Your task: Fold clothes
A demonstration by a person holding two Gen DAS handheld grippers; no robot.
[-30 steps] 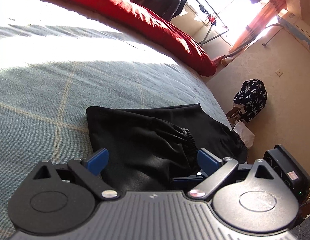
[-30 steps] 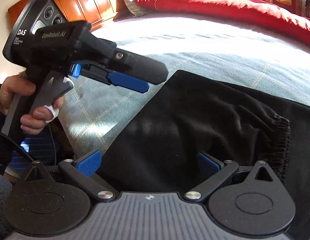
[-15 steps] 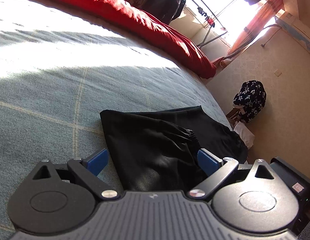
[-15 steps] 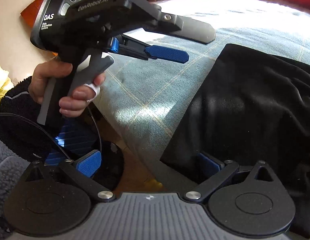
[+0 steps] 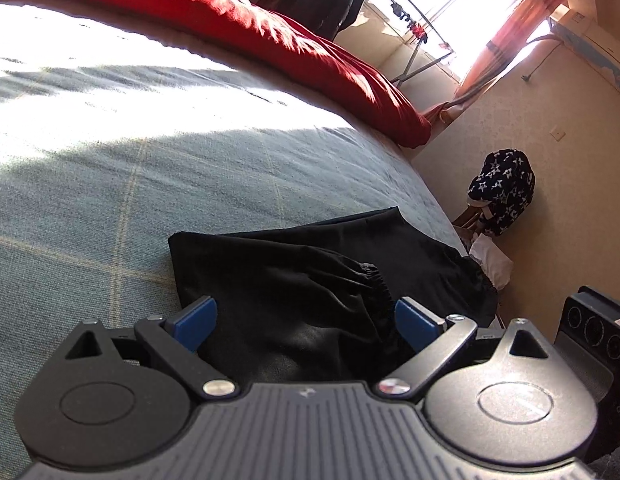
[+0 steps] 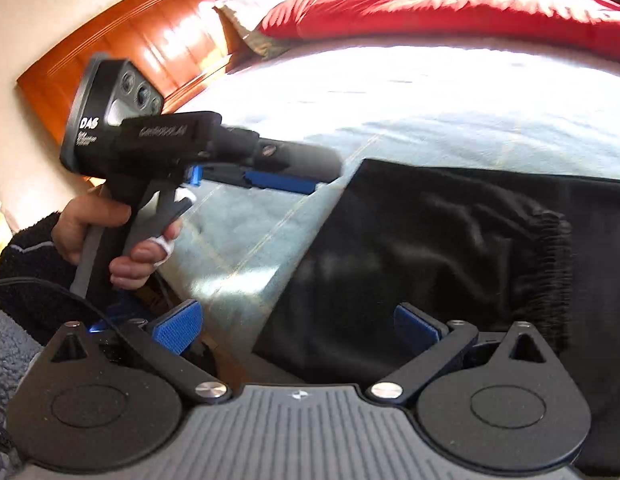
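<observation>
Your left gripper (image 5: 305, 320) gapes wide and empty over the folded black shorts (image 5: 330, 280) lying at the near edge of the bed (image 5: 109, 160), while your right gripper (image 6: 297, 330) hovers equally wide, gripping nothing.

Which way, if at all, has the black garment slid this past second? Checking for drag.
No. The black garment keeps its corner just right of the same pale bedspread stripe.

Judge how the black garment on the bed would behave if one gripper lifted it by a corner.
The black garment would probably droop: it lies in soft folds with a gathered elastic band. It looks thin, likely light. Its folded layers may slide apart on the bedspread.
</observation>
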